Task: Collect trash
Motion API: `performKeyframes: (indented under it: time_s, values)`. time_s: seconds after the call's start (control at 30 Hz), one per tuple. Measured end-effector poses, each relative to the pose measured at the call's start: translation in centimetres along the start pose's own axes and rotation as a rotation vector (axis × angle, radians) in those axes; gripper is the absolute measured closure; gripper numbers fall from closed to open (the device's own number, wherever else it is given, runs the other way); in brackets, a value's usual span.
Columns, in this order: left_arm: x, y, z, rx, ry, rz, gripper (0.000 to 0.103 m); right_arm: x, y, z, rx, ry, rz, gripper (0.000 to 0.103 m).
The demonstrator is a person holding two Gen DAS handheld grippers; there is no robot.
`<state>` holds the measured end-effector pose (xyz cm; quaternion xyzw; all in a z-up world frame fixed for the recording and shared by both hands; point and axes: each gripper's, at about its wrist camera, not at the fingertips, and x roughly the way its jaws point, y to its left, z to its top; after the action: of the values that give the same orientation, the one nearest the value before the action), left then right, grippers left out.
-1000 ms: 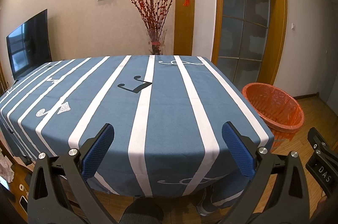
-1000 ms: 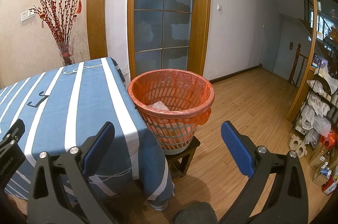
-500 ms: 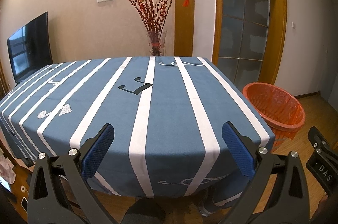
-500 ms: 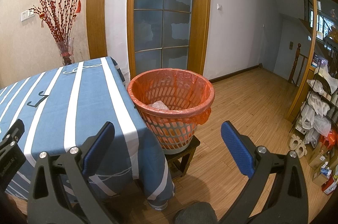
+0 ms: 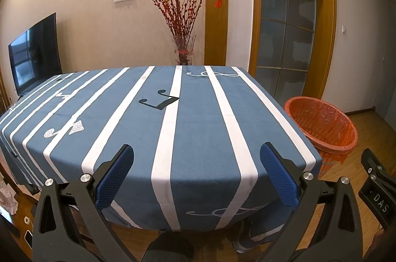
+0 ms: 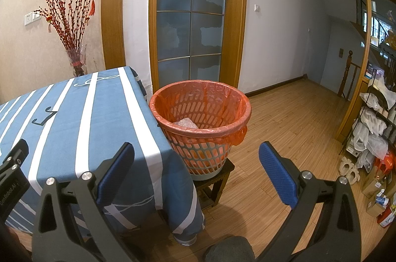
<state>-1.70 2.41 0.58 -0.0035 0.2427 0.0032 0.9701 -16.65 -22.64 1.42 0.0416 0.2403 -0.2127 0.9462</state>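
both claws open and empty; waste basket beside table

left wrist view: a television [image 5: 34, 54] stands at 9 o'clock against the wall. the table [image 5: 138, 128], under a blue cloth with white stripes, fills the middle. a vase of red branches [image 5: 184, 49] stands behind its far edge at 12 o'clock. the left claw [image 5: 196, 174] hangs over the near edge, blue pads spread wide, nothing between them. an orange-lined waste basket [image 5: 321, 123] sits at 3 o'clock, just beside the table's corner. part of the right claw's body shows at 4 o'clock.

right wrist view: the table [image 6: 74, 118] occupies 9 o'clock, cloth draping over its corner. the vase of red branches [image 6: 74, 39] stands at 10 o'clock. the right claw [image 6: 196, 174] is held off the table's corner, pads wide apart and empty. the waste basket [image 6: 200, 128] sits ahead at 12 o'clock on a small dark stool [image 6: 217, 178], its rim touching the cloth's edge. crumpled clear plastic trash [image 6: 184, 124] lies inside on the bottom. a glazed door [image 6: 190, 22] stands behind. a cluttered shelf rack [image 6: 373, 128] stands at 3 o'clock on the wooden floor [image 6: 292, 118].
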Motion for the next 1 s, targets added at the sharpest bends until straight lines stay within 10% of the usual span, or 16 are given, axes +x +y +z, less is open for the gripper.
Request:
performKeyframes:
  time_s: [1.0]
  values:
    - [-0.01, 0.16, -0.19, -0.003, 0.007, 0.001, 0.003, 0.04, 0.04, -0.06, 0.0, 0.002, 0.0, 0.005]
